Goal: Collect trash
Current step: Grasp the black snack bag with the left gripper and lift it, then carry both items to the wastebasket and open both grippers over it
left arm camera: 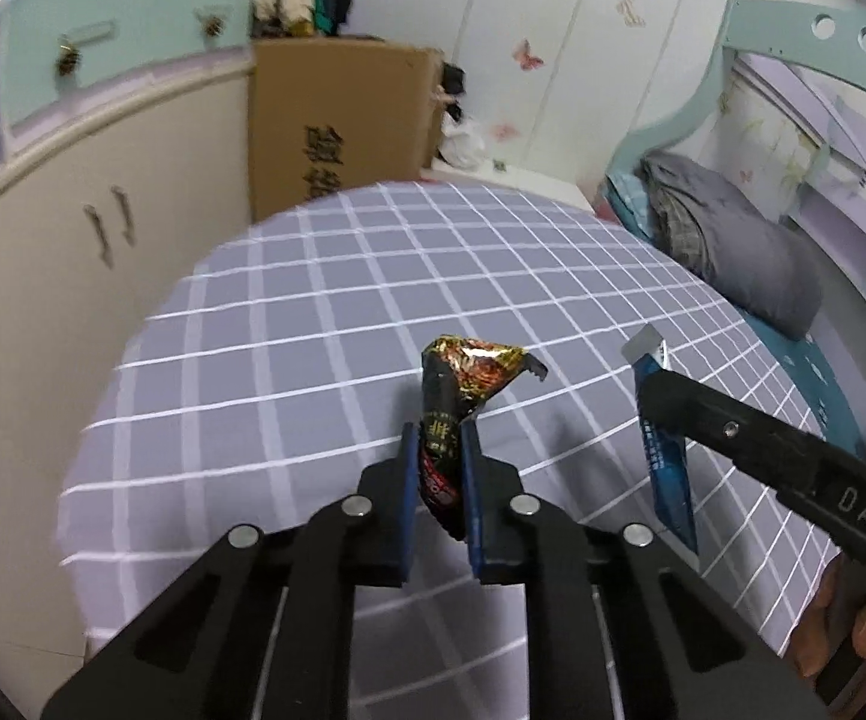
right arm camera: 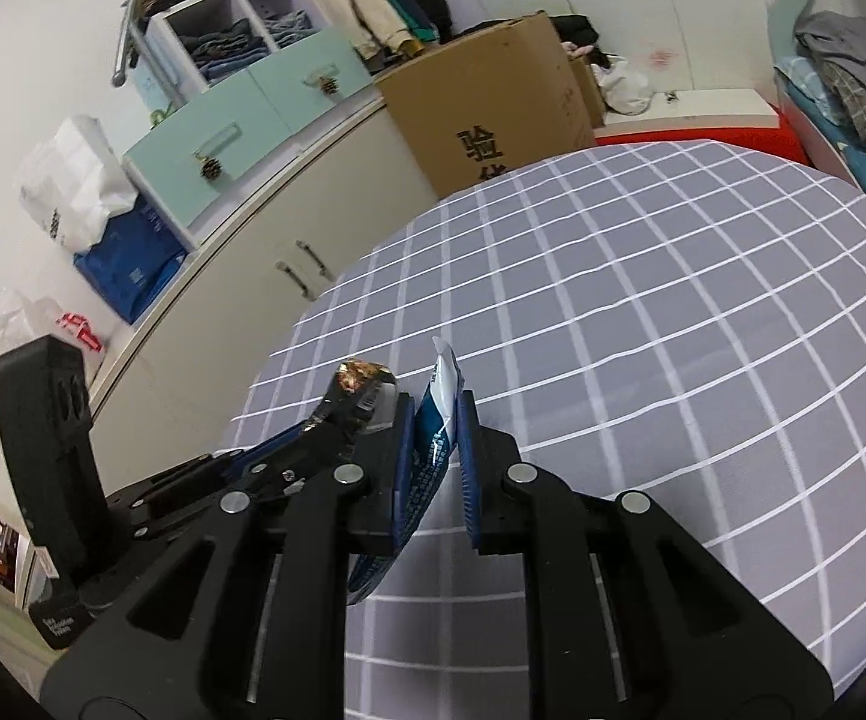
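My left claw (left arm camera: 439, 450) is clenched on a black and gold snack wrapper (left arm camera: 463, 384). The blue pads pinch its lower half, and the crinkled top pokes up past the tips. My right claw (right arm camera: 436, 426) is clenched on a blue and white sachet (right arm camera: 433, 420). It is flat and thin, with a white end sticking up and the long blue end hanging down below the pads.

Both bits of trash are up in the air, over the worktop (left arm camera: 289, 324) with the grey checked cloth. Neither one touches the cloth. The two claws are just beside each other, and in the left view the sachet (left arm camera: 664, 456) hangs near the wrapper.

I think both things are very light. They are soft and floppy, and they bend with no push at all. The shiny wrapper looks slippery, so it could slide out if I squeeze too little. It will not break, so a firm squeeze is fine. The best place to hold it is the scrunched middle, where it is thick. The sachet is best held across its flat faces, near the middle, so the long tail does not swing too much.

I cannot see a bin in these views. A cardboard box (left arm camera: 337, 120) stands behind the worktop.
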The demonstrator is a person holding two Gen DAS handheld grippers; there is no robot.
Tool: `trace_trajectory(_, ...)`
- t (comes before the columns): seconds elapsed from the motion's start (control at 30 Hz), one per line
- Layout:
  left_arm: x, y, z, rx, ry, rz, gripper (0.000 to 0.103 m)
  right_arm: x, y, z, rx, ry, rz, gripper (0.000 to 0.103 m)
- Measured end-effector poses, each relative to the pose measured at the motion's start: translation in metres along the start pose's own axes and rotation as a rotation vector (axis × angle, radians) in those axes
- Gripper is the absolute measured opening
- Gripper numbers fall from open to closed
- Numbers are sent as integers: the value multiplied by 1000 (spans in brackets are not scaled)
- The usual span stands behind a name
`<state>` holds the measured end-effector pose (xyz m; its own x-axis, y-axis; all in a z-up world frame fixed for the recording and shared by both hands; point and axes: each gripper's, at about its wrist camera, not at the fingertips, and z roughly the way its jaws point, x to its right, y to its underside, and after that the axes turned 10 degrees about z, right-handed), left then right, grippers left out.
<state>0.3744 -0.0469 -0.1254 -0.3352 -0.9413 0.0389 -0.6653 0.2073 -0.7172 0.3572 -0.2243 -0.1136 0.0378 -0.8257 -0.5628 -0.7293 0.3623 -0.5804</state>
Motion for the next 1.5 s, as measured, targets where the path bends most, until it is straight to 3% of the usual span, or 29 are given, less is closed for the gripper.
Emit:
trace_trajectory(0.23, -35, 42, -62, 74, -137, -34, 12, -63, 29, 9, -44, -59, -89, 14)
trace_trajectory(0.4, -79, 81, -103, 84, -219, -108, 12, -126, 69, 28, -108, -120, -185, 14)
trace_trajectory(0.7, -163, 166, -147, 19, -355, -256, 12, -221, 154, 76, -244, -185, -328, 14)
trace_trajectory(0.87, -203, 210, -147, -47, -388, -340, 12, -254, 202, 111, -303, -167, -404, 14)
trace_trajectory(1.1, -243, 255, -128, -139, -401, -428, 12, -266, 247, 159, -364, -115, -452, 14)
trace_trajectory(1.3, -262, 277, -99, -217, -379, -463, 13, -261, 268, 189, -374, -63, -470, 14)
trace_trajectory(1.5, -274, 282, -71, -254, -363, -480, 13, -251, 267, 203, -342, -30, -463, 14)
